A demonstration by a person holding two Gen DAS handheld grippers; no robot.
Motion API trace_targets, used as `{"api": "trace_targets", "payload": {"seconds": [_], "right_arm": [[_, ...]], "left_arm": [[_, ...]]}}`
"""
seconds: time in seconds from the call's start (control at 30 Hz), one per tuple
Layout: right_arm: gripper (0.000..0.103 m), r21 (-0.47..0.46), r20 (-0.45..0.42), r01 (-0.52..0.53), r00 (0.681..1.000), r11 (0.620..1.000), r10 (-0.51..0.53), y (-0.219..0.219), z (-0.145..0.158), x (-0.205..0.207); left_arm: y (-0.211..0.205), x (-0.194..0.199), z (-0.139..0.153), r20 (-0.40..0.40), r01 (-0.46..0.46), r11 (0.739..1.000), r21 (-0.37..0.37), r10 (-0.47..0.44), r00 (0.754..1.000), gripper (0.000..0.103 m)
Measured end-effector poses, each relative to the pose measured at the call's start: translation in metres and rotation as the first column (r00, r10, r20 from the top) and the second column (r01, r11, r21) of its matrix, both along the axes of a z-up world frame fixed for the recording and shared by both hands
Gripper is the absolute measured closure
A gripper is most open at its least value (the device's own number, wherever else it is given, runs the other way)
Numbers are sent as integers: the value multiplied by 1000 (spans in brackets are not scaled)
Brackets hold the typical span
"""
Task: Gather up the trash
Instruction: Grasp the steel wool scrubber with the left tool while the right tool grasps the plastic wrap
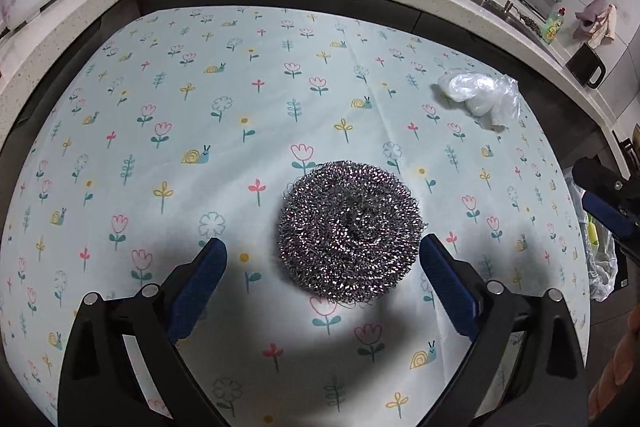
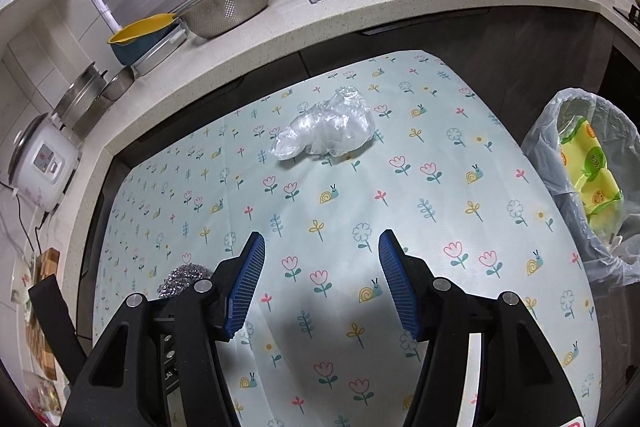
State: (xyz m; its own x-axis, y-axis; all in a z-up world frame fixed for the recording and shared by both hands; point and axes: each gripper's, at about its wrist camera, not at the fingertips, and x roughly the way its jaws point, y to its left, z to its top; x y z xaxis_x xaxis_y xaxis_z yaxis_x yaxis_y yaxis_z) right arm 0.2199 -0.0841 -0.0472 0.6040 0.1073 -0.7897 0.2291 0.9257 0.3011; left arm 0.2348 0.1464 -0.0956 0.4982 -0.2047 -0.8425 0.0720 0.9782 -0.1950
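Left gripper (image 1: 322,251) hangs low over the flowered pale-green tablecloth (image 1: 160,115), fingers spread wide, nothing held. Round steel-wire scouring pad (image 1: 350,233) lies flat on the cloth between them. The right blue pad (image 1: 446,285) sits just beside its rim, perhaps touching, too close to call. The left pad (image 1: 200,283) stands clear of it.

Right gripper (image 2: 322,281) also spread wide and empty, above bare cloth at the near side of the table. Crumpled clear plastic bag (image 2: 326,131) lies farther off on the cloth, toward the far edge, well apart from both tools. Grey bin lined with a translucent bag (image 2: 552,131) stands off the table's right edge. A yellow-green printed wrapper (image 2: 592,179) is already inside it.

Step in hand, as I read it: the approach to a pick on the scouring pad with the left tool. Two loose pieces are still on the table, so collection is partly done at best.

Next move: shift the left tool a little to the right so the pad centres in the gap, lower it, and close on opposite edges. The wire coil is springy and will likely compress, so a firm squeeze. Then carry it across to the bin on the right. The plastic bag suits the right tool, being nearer its line. It is slippery and light, so pinch a bunched fold.
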Motion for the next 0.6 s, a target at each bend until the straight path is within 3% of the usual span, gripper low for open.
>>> {"api": "trace_targets", "payload": {"seconds": [0.17,0.3,0.6], "right_arm": [[45,2,-16,2,1000,1000,-2,-3,-9,9],[43,-7,-16,5,1000,1000,-5,-7,-13,16],[40,-25,23,-4,1000,1000,4,-16,-7,54]], "left_arm": [[-3,6,-8,-16,2,1000,-18,-2,1000,11],[-9,8,-6,-3,46,999,-25,-46,999,34],[-9,26,1,-13,20,998,-57,-21,1000,39]]}}
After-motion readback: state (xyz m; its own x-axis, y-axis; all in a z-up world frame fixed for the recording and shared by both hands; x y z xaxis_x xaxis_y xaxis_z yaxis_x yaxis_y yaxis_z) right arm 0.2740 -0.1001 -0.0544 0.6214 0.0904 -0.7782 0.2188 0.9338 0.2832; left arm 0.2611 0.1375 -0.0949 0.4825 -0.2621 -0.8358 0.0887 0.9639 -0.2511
